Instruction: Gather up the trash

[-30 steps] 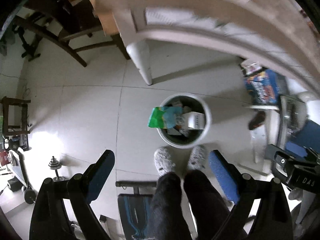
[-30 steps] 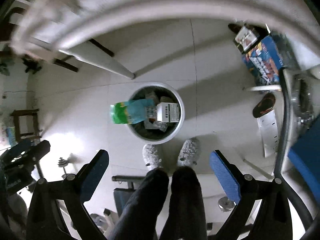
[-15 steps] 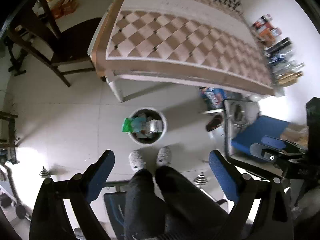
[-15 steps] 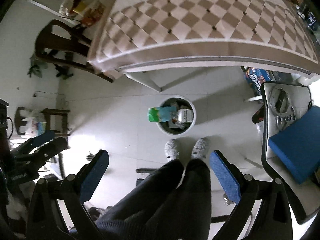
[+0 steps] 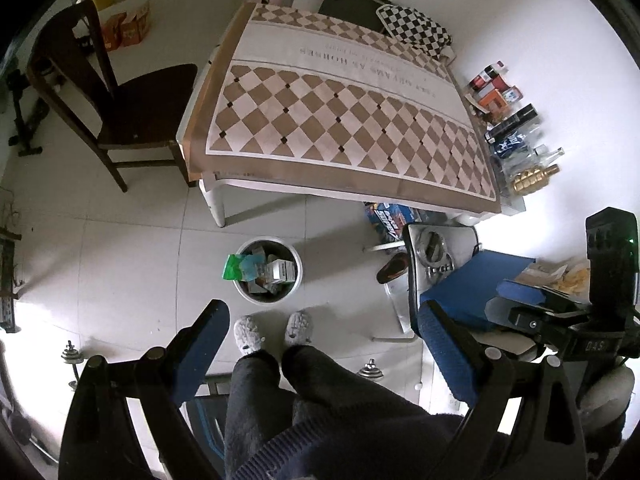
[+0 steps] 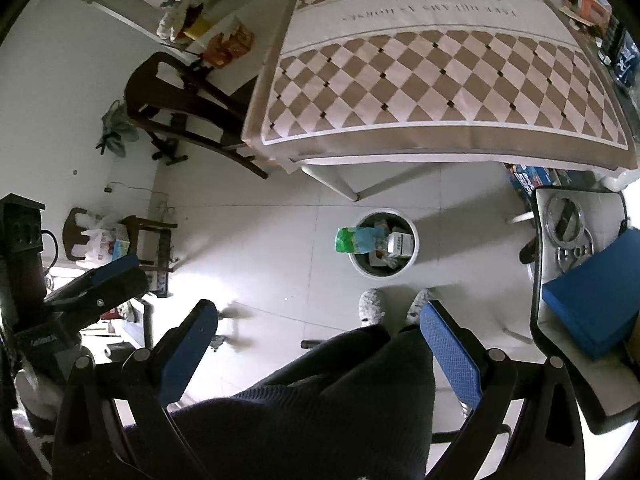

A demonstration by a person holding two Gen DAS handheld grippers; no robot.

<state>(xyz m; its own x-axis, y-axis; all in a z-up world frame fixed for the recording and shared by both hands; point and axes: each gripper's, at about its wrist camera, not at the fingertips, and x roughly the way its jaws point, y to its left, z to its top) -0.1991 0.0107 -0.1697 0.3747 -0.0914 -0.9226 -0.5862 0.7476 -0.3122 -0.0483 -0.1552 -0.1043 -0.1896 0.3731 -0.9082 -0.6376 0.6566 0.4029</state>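
Note:
A white round trash bin [image 5: 296,280] stands on the tiled floor in front of the table, full of packaging. A green and blue bag [image 5: 239,267] sticks out over its left rim, next to a small white carton [image 5: 282,270]. The bin also shows in the right wrist view [image 6: 414,248]. My left gripper [image 5: 324,344] is open and empty, held high above the floor. My right gripper [image 6: 318,342] is open and empty at a similar height; it also shows at the right edge of the left wrist view [image 5: 560,320]. The table top [image 5: 340,120] with its checked cloth is bare.
A dark wooden chair [image 5: 120,100] stands left of the table. Bottles and boxes [image 5: 512,120] line the wall at the table's right end. A white chair with a blue cushion [image 5: 476,284] stands at the right. The person's legs and grey slippers [image 5: 248,336] are below.
Both grippers have risen far above the bin and tilted up, so the table top has come into view. The bin and its contents have not moved.

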